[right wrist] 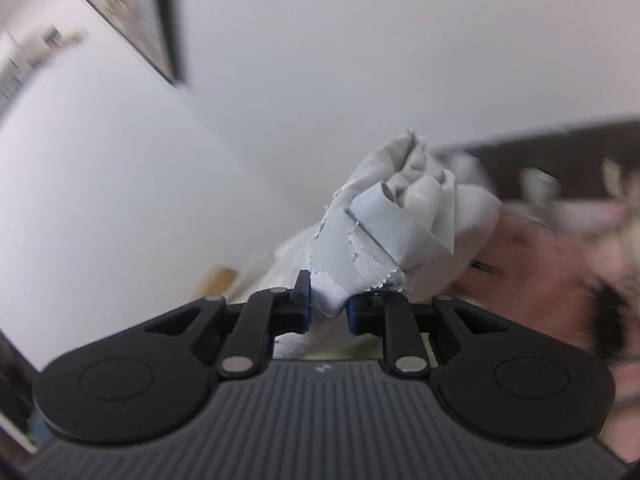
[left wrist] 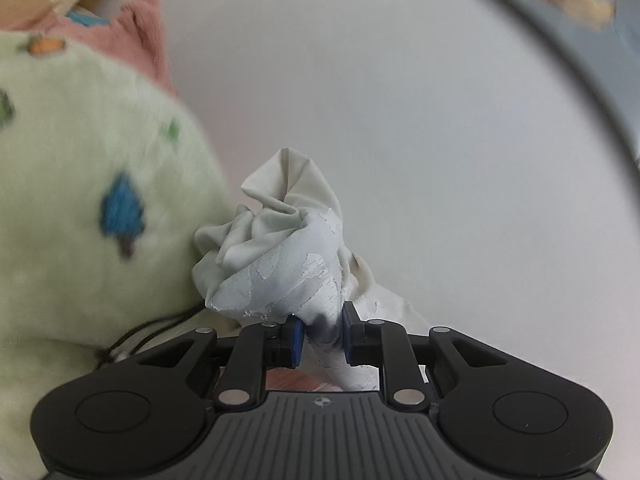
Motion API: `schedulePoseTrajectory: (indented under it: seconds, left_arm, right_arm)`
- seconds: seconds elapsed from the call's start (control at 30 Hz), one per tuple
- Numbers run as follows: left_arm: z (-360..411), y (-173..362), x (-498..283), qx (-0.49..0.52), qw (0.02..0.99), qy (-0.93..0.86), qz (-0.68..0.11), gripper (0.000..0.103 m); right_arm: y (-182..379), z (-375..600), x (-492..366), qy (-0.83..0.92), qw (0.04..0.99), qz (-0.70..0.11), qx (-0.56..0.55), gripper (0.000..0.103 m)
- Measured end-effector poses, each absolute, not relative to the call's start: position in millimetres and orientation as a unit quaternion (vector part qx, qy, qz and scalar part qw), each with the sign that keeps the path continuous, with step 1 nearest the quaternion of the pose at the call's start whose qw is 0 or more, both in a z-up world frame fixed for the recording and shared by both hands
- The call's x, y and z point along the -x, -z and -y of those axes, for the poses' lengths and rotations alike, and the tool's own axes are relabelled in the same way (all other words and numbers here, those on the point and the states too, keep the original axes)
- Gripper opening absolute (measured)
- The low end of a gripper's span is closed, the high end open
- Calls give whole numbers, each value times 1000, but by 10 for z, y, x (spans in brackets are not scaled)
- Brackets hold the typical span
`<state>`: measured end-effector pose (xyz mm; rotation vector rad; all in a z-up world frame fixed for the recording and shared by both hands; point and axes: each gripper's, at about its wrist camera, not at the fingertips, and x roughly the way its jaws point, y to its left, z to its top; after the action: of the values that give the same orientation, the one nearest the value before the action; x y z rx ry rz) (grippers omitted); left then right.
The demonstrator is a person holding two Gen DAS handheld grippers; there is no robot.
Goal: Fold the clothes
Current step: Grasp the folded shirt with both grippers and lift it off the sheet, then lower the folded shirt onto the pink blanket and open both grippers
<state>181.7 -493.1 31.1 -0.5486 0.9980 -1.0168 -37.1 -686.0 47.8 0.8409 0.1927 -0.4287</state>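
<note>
A pale grey garment (left wrist: pixel 280 256) with a cracked, flaky print is bunched up in front of my left gripper (left wrist: pixel 322 338), which is shut on a fold of it between the blue pads (left wrist: pixel 297 340). In the right wrist view another bunch of the same pale grey garment (right wrist: pixel 400 224) rises from my right gripper (right wrist: pixel 328 308), which is shut on it too. Both bunches are held up in the air against a white wall. The cloth hanging below the grippers is hidden.
A fluffy light green fabric (left wrist: pixel 80 200) with blue and green tree shapes fills the left of the left wrist view, with pink fabric (left wrist: pixel 140 44) behind it. A dark framed picture (right wrist: pixel 132 12) hangs on the white wall (right wrist: pixel 360 60). Blurred furniture and a person's hand (right wrist: pixel 532 264) lie at the right.
</note>
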Motion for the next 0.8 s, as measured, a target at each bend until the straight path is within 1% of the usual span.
schedulePoseTrajectory:
  seconds: [0.1,0.17,0.23,0.33,0.37,0.4,0.43,0.47,0.5,0.53,0.57,0.6,0.63,0.8]
  left_arm:
    - [4992,75,-1617,184,729,460,-473,20]
    - [4934,193,-1519,170,732,460,-474,21]
    - [4888,224,-1423,168,732,458,-475,22]
    - [4901,120,-1243,126,750,450,-469,28]
    - [4891,57,-1179,110,758,446,-463,35]
    - [4881,-6,-1115,94,766,443,-457,51]
    - [4855,-102,-1064,83,773,442,-447,59]
    - [4825,-207,-1017,73,781,441,-436,71]
    - [4796,-311,-970,62,788,441,-425,81]
    - [4766,-416,-923,52,795,440,-414,85]
    - [4736,-520,-876,42,802,439,-403,92]
    - [4706,-625,-828,32,809,438,-392,101]
    - [4678,-730,-757,21,817,435,-379,103]
    - [4313,-1325,-312,-14,846,425,-320,103]
  right_arm:
    - [62,6796,481,227,869,-139,-418,21]
    - [275,6732,566,219,863,-146,-431,20]
    - [284,6654,595,225,866,-147,-422,20]
    - [261,6588,627,234,860,-159,-425,22]
    - [232,6589,639,236,852,-169,-435,23]
    - [193,6594,666,235,845,-182,-445,27]
    - [152,6586,690,233,840,-193,-450,30]
    - [87,6546,712,231,839,-201,-449,39]
    - [17,6500,742,229,841,-208,-445,56]
    - [-66,6442,793,227,846,-207,-435,66]
    - [-155,6382,849,226,853,-206,-424,81]
    - [-259,6318,919,229,861,-202,-407,85]
    - [-361,6256,985,231,869,-198,-390,85]
    - [-841,5918,1341,221,899,-183,-331,84]
